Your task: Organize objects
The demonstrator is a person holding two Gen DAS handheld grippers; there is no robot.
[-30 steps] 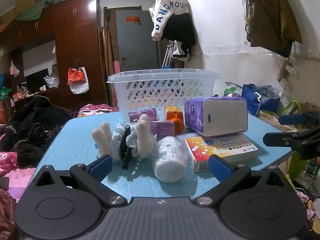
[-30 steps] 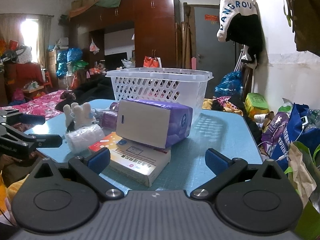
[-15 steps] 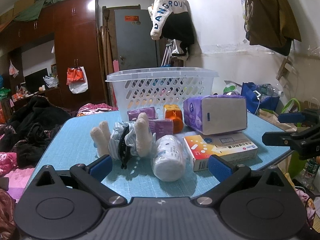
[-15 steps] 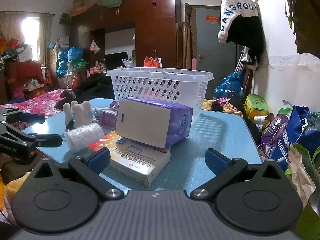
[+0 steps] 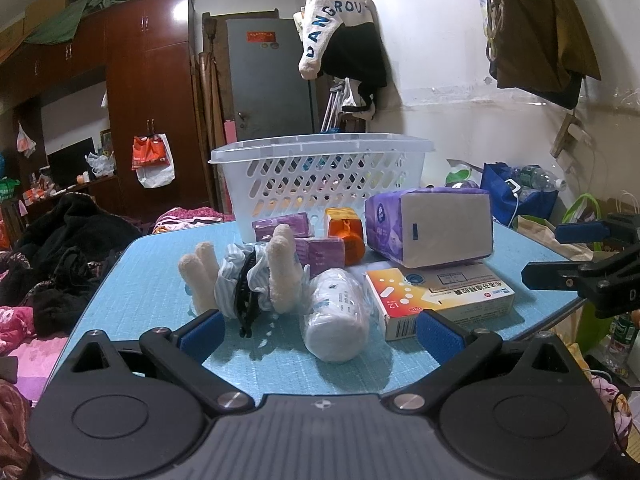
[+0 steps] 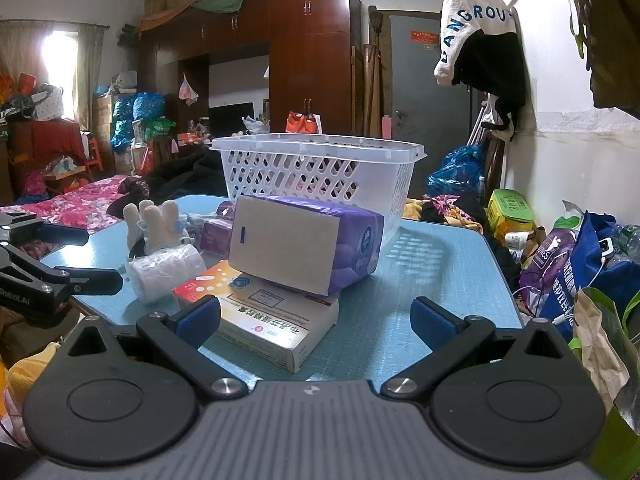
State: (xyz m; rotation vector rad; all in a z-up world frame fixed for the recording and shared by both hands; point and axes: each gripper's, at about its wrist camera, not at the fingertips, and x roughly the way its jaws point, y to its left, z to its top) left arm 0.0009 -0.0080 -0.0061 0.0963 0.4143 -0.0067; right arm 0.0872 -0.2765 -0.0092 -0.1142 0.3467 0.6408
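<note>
A white slotted basket stands at the back of the blue table; it also shows in the right wrist view. In front lie a plush toy in striped cloth, a white wrapped roll, small purple packs, an orange bottle, and a purple tissue pack on a flat medicine box. My left gripper is open and empty just before the roll. My right gripper is open and empty, by the medicine box.
The table's right edge drops to bags on the floor. A bed with pink bedding and dark clothes lies left. A wardrobe and grey door stand behind. A jacket hangs on the wall.
Both grippers have held nearly still; the views shift only slightly. Nothing on the table has moved.
</note>
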